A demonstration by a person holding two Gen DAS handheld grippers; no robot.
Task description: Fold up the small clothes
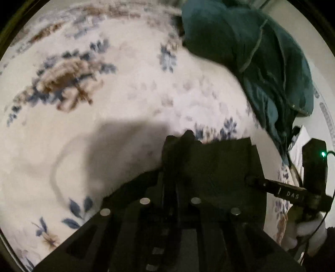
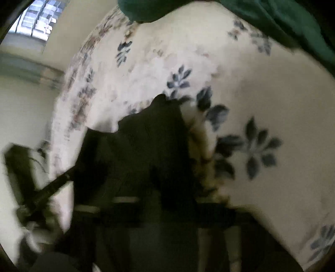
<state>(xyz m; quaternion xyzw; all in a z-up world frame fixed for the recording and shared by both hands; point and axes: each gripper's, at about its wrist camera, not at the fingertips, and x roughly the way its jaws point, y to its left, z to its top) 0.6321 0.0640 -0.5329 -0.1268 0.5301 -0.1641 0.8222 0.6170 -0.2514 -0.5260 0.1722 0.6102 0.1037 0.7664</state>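
Observation:
A dark teal garment (image 1: 257,56) hangs crumpled at the upper right of the left wrist view, above a white bedspread with blue and brown flowers (image 1: 117,100). My left gripper (image 1: 184,136) is shut, its fingers together over the bedspread, apart from the garment. The other gripper's body (image 1: 314,167) shows at the right edge below the garment. In the blurred right wrist view my right gripper (image 2: 165,100) looks shut, and the teal garment (image 2: 293,21) fills the top edge and right corner. No cloth shows between either pair of fingers.
The flowered bedspread (image 2: 261,108) covers the whole surface. A pale wall and a window with blinds (image 2: 39,18) lie at the left of the right wrist view. A white-gloved hand (image 1: 303,232) holds the other gripper.

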